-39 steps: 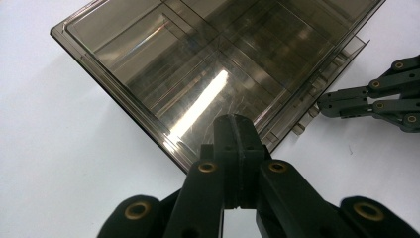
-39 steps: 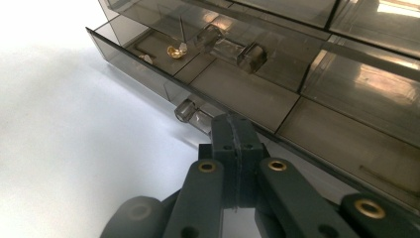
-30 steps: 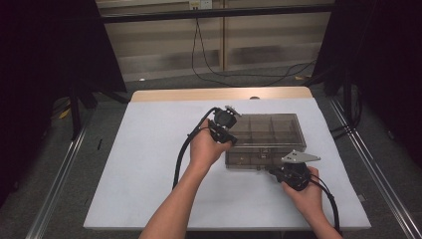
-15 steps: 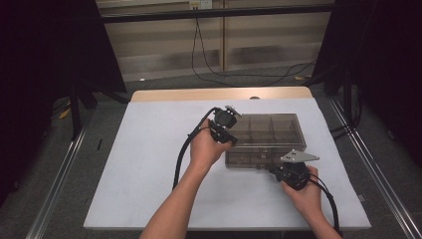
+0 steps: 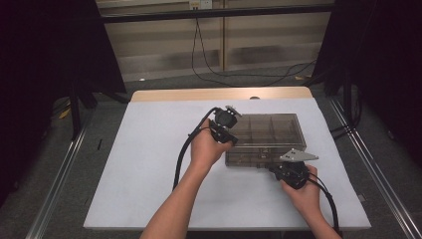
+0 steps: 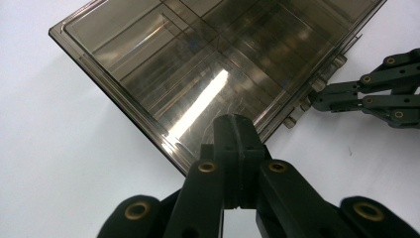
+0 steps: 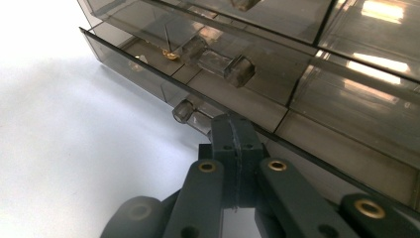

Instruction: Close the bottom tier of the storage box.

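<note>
1. Box (image 5: 266,139) – smoky clear plastic, divided into compartments – lies flat on the white table (image 5: 149,164), right of centre. Lid down, or nearly; in the right gripper view a narrow gap shows along the front edge.
2. Left gripper (image 5: 230,130): jaws pressed together, nothing between them. Tip rests on or just above the box's near-left corner; I cannot tell whether it touches. Looks placed to steady the box.
3. Right gripper (image 5: 278,169): jaws likewise closed and empty, tip at the front edge just below the latch (image 7: 225,62). In the left gripper view the same tip (image 6: 317,99) sits against the clasps along that edge.
4. Judgement: the work in hand is prying the front latch or lid open with the closed tip.
5. Risks from here:
   - Tip slips off the smooth latch – a closed jaw gives a narrow contact.
   - Box skids or pivots on the slick table if the left gripper does not bear down enough.
   - Too hard a lever could pop the lid and tip the box.
   - Small gold part (image 7: 168,53) in a front compartment could jump its divider.
</note>
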